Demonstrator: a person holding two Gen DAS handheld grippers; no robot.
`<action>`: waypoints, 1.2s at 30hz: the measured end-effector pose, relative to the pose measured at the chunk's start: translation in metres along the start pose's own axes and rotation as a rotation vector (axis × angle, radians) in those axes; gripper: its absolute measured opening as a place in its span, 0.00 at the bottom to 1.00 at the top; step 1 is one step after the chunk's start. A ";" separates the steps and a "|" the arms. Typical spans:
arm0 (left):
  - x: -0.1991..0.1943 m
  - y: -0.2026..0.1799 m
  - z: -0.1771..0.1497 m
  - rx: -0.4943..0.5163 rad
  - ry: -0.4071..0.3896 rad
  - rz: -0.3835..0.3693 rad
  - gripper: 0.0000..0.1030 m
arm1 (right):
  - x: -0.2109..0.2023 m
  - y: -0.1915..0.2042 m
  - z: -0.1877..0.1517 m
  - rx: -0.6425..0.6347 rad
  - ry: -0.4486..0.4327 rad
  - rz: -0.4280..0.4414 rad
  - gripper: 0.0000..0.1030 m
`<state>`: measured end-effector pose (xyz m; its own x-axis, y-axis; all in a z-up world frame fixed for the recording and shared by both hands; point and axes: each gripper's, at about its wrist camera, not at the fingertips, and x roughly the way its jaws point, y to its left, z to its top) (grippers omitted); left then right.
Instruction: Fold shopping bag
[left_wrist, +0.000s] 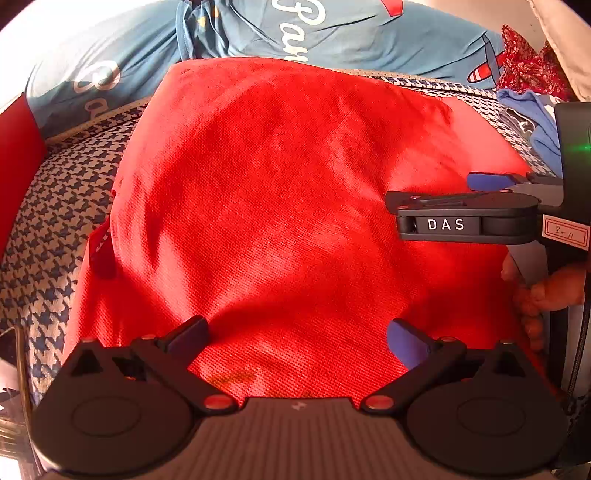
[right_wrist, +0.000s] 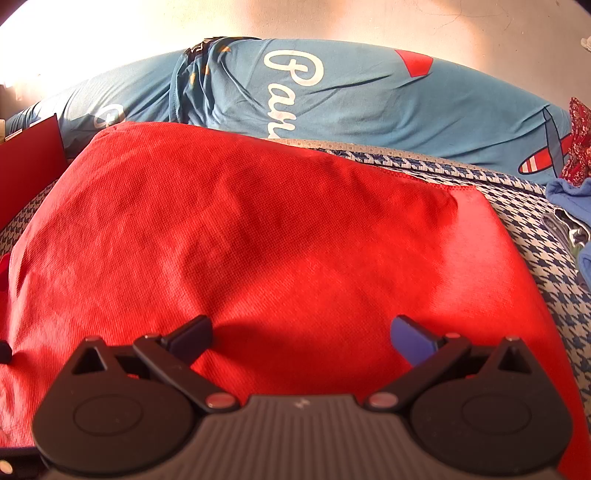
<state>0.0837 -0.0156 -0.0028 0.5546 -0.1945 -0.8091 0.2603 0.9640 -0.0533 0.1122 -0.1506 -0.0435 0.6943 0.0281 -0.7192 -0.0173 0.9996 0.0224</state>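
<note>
Bag: red shopping bag (right_wrist: 258, 240) lay flat; houndstooth cover (right_wrist: 535, 236) bare along its right edge.
Left gripper (left_wrist: 297, 338): spread wide, empty.
Right gripper (right_wrist: 301, 334): spread wide, empty.

Home bedroom. Bed covered with a blue-and-white houndstooth sheet (right_wrist: 517, 206). Long blue bolster (right_wrist: 351, 96) along the far edge, printed with white script lettering, a red triangle and a small red-striped aeroplane. Plain pale wall (right_wrist: 295, 18) behind, lit by warm sunlight. Loose clothing heaped at the right: red patterned fabric (left_wrist: 524, 62), blue garment (left_wrist: 532, 110). Red panel (right_wrist: 29, 162) standing at the left edge. Red non-woven shopping bag (right_wrist: 258, 229) spread flat on the sheet.
</note>
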 end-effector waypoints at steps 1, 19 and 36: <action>-0.001 -0.002 -0.001 0.011 0.004 -0.014 1.00 | 0.000 0.000 0.000 0.000 0.000 0.000 1.00; 0.000 -0.010 0.004 0.010 -0.010 -0.019 1.00 | 0.000 0.000 -0.001 0.002 -0.001 -0.002 1.00; 0.000 0.021 0.004 -0.093 -0.005 0.084 1.00 | 0.000 0.001 -0.001 0.003 0.000 -0.004 1.00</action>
<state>0.0926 0.0035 -0.0013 0.5756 -0.1130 -0.8099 0.1384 0.9896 -0.0397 0.1115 -0.1494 -0.0446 0.6940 0.0242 -0.7196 -0.0127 0.9997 0.0215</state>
